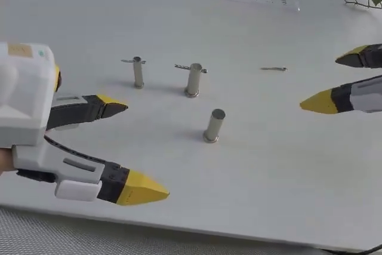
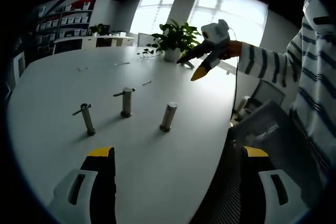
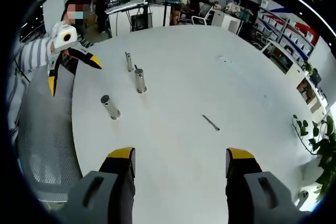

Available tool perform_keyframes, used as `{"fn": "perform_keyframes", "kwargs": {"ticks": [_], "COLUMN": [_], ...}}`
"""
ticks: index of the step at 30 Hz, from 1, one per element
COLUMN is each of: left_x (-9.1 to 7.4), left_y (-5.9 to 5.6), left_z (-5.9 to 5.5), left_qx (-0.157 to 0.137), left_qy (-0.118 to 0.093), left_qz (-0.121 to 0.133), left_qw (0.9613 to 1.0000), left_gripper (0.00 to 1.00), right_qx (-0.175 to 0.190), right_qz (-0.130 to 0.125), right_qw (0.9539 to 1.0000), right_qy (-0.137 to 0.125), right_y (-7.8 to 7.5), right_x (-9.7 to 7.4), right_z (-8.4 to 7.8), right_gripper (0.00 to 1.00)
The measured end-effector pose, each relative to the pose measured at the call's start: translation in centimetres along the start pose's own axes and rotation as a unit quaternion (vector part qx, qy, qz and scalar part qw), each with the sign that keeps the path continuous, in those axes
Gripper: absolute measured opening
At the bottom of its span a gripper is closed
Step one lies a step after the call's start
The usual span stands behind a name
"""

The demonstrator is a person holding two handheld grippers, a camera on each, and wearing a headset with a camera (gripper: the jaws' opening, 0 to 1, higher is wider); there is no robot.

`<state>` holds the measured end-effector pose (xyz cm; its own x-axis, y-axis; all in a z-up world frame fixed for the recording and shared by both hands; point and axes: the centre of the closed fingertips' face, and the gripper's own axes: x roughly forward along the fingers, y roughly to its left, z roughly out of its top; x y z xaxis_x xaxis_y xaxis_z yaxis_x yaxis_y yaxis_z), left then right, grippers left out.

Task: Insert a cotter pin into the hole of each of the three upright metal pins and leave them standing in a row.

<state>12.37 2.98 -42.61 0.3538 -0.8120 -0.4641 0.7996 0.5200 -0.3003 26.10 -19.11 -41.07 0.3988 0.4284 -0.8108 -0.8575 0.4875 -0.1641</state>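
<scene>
Two fitted pins (image 1: 193,80) carry cotters. In the head view the bare pin (image 1: 214,125) stands between the left gripper (image 1: 146,150) and the right gripper (image 1: 319,82), both spread wide and empty. In the left gripper view the bare pin (image 2: 168,117) stands ahead, with the table edge (image 2: 223,145) between the jaws. In the right gripper view the loose cotter pin (image 3: 211,123) lies flat just ahead on open table. A low pinch at one end should suit, with the standing pins well off left.
</scene>
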Motion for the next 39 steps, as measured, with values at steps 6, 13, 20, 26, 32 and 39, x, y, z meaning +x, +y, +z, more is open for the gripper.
{"fn": "perform_keyframes", "kwargs": {"ticks": [6,13,20,26,32,39], "left_x": [-0.5,-1.1,-1.2,-1.5,-1.6,-1.6], "left_y": [0.2,0.3,0.3,0.6,1.1,1.2], "left_z": [0.0,0.0,-0.2,-0.1,-0.1,-0.2], "left_qx": [0.0,0.003,-0.003,-0.006,-0.003,-0.015], "left_qy": [0.007,0.009,0.014,0.011,0.01,0.005], "left_qz": [0.001,0.002,0.004,0.007,0.02,0.032], "left_qw": [1.0,1.0,0.9999,0.9999,0.9997,0.9994], "left_gripper": [0.99,0.99,0.99,0.99,0.99,0.99], "right_qx": [-0.037,-0.08,-0.111,-0.129,-0.137,-0.135], "right_qz": [0.013,0.019,0.026,0.043,0.056,0.063], "right_qw": [0.9991,0.9955,0.9915,0.9876,0.9838,0.9833], "right_qy": [0.018,0.048,0.063,0.079,0.101,0.105], "right_y": [-0.6,-3.5,-5.8,-6.7,-7.7,-8.3], "right_x": [1.2,2.9,4.1,5.9,7.7,9.3], "right_z": [0.3,0.7,1.8,1.8,1.1,1.2], "right_gripper": [0.61,0.54,0.49,0.37,0.25,0.12]}}
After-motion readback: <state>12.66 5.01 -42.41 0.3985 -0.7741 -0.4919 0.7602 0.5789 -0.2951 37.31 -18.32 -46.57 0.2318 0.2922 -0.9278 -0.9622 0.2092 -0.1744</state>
